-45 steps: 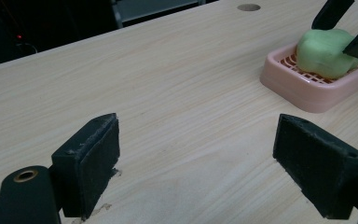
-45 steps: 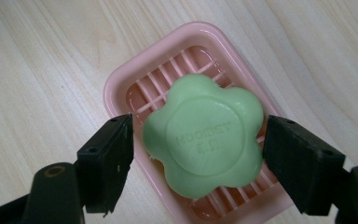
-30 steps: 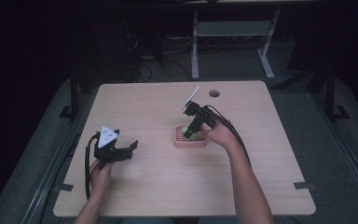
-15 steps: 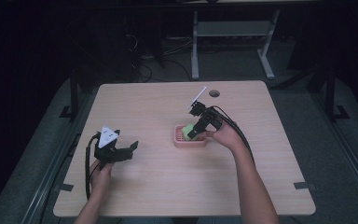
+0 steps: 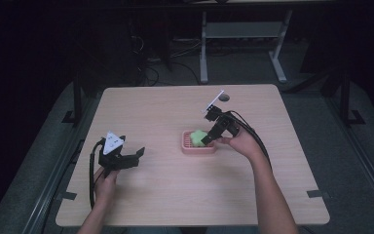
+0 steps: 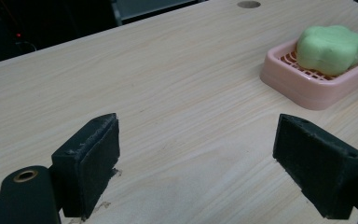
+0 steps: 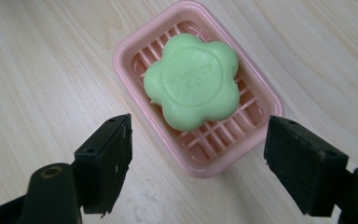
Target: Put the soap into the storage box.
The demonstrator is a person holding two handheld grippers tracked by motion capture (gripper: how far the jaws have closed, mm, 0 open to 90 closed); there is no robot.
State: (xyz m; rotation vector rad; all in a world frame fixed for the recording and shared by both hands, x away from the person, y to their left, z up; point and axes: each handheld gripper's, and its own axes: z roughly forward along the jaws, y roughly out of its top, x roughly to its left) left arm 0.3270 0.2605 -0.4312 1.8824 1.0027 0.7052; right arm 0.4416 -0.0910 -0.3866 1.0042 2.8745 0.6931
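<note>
A green flower-shaped soap [image 7: 193,79] lies in a pink slatted soap dish [image 7: 135,46] on the wooden table [image 5: 175,112]. In the high view the soap [image 5: 196,136] and dish [image 5: 195,148] sit near the table's middle. My right gripper [image 7: 198,161] hovers just above the dish's near end, open, nothing between its jaws; it also appears in the high view [image 5: 208,139]. My left gripper [image 5: 137,155] rests low at the table's left, open and empty, with the dish [image 6: 303,88] and soap [image 6: 332,46] far off to its upper right.
A small dark round hole [image 5: 223,98] sits near the table's far edge, also seen in the left gripper view [image 6: 249,4]. A metal stand [image 5: 243,34] and cables lie on the floor beyond the table.
My right gripper has drawn back slightly from the dish and stands open above it, with the soap lying in the dish. The left gripper has not moved.
</note>
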